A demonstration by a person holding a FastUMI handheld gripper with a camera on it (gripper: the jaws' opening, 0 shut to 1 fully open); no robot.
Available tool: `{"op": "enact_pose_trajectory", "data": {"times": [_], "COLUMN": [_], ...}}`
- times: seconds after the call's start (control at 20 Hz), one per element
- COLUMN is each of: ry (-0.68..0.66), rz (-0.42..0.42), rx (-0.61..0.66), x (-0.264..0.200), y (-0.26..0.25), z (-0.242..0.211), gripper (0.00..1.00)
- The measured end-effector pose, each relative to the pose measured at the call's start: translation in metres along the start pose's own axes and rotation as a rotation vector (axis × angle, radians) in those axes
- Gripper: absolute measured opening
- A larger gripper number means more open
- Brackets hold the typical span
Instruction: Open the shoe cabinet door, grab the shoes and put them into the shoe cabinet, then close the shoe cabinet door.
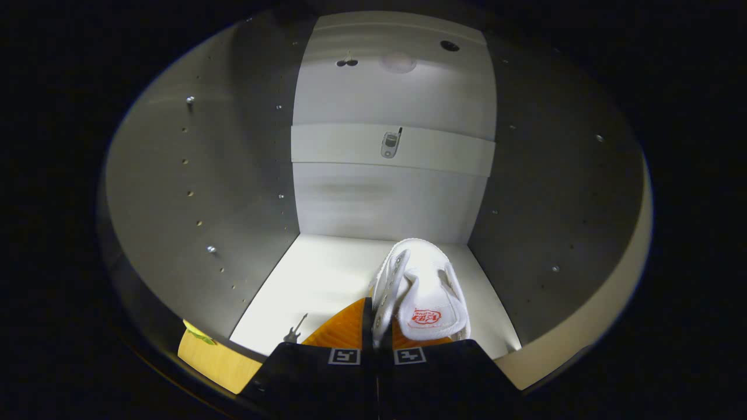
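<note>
I look into the open shoe cabinet, with grey side walls dotted with shelf-pin holes and a pale back panel. A white shoe with a red tongue label hangs just ahead of my fingers, toe pointing toward the back wall, above the white cabinet floor. My gripper is shut on the shoe's side wall near the eyelets; the fingers press together on the thin edge. The shoe's sole is hidden, so I cannot tell whether it touches the floor.
A horizontal rail crosses the back panel with a small metal fitting on it. A small key-like object lies on the floor near the front left. A wooden edge shows outside the cabinet, left of my fingers. The right wall's front edge curves nearby.
</note>
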State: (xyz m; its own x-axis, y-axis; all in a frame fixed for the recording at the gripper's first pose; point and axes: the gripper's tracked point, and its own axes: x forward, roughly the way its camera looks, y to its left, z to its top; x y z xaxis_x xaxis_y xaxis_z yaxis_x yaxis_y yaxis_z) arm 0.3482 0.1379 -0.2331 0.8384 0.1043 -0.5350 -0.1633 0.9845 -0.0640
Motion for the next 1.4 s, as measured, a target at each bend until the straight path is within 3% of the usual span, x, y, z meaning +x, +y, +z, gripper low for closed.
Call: {"op": "enact_pose_trajectory", "data": {"times": [0.25, 0.45, 0.7, 0.75, 0.95, 1.05, 1.15, 1.4], "ry": [0.026, 0.084, 0.1, 0.111, 0.092, 0.087, 0.059, -0.011], "rz": [-0.052, -0.048, -0.054, -0.044, -0.002, 0.024, 0.036, 0.026], "rx": [-0.079, -0.102, -0.13, -0.122, -0.055, 0.003, 0.026, 0.038], "x": [0.054, 0.083, 0.086, 0.085, 0.07, 0.058, 0.043, 0.003], "y": [-0.006, 0.001, 0.009, 0.012, 0.02, 0.023, 0.02, 0.005], "z": [0.015, -0.001, -0.009, -0.012, -0.006, -0.002, 0.005, 0.025], "gripper": [0.06, 0.06, 0.12, 0.16, 0.69, 0.85, 0.96, 0.98]}}
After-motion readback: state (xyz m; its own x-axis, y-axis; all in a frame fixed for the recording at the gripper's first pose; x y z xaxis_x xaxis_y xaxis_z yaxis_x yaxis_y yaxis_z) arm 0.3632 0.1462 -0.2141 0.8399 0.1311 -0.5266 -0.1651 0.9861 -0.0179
